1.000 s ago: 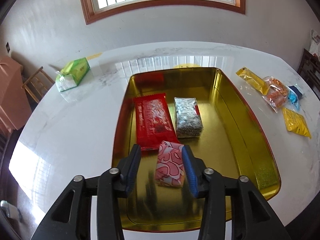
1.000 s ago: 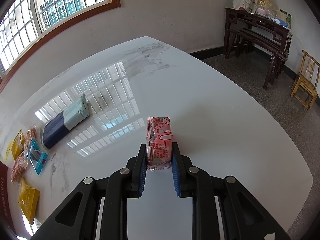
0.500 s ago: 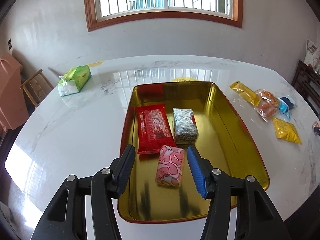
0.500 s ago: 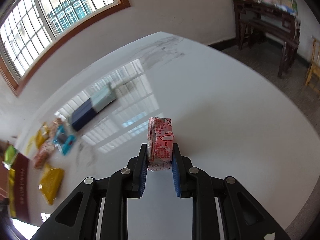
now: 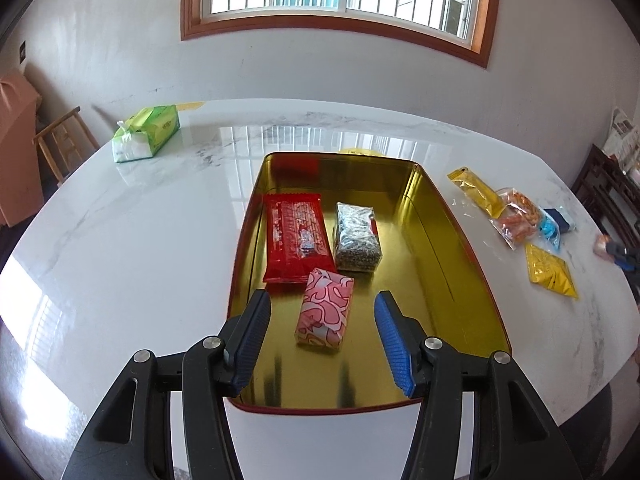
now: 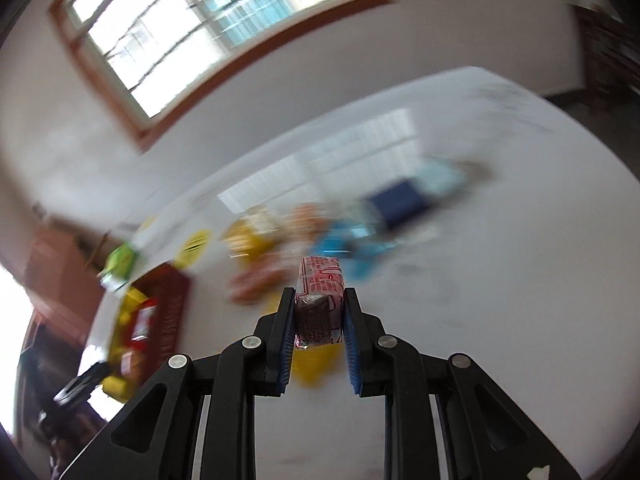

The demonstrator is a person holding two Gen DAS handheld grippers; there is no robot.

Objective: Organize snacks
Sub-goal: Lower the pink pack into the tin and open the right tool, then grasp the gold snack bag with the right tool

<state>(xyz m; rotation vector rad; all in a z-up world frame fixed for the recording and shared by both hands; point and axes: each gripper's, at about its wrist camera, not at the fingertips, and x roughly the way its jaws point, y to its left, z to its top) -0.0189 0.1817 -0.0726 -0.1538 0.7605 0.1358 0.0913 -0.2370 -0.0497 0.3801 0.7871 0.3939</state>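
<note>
In the left wrist view a gold tray (image 5: pixel 448 248) sits on the white marble table. In it lie a red packet (image 5: pixel 298 236), a speckled grey packet (image 5: pixel 356 237) and a pink heart-patterned packet (image 5: pixel 326 313). My left gripper (image 5: pixel 322 308) is open above the pink packet, not touching it. In the blurred right wrist view my right gripper (image 6: pixel 319 300) is shut on a red-and-pink snack packet (image 6: pixel 320 298), held above the table. The tray (image 6: pixel 136 320) shows at the left there.
Loose snacks lie right of the tray: a yellow packet (image 5: pixel 476 192), an orange packet (image 5: pixel 518 220), a blue packet (image 5: pixel 550 228) and another yellow packet (image 5: pixel 550 272). A green tissue pack (image 5: pixel 146 132) sits far left. The right gripper (image 5: pixel 618 254) shows at the right edge.
My left gripper opened, let go of the pink packet in the tray and pulled back and up. My right gripper swung left toward the tray, carrying its packet.
</note>
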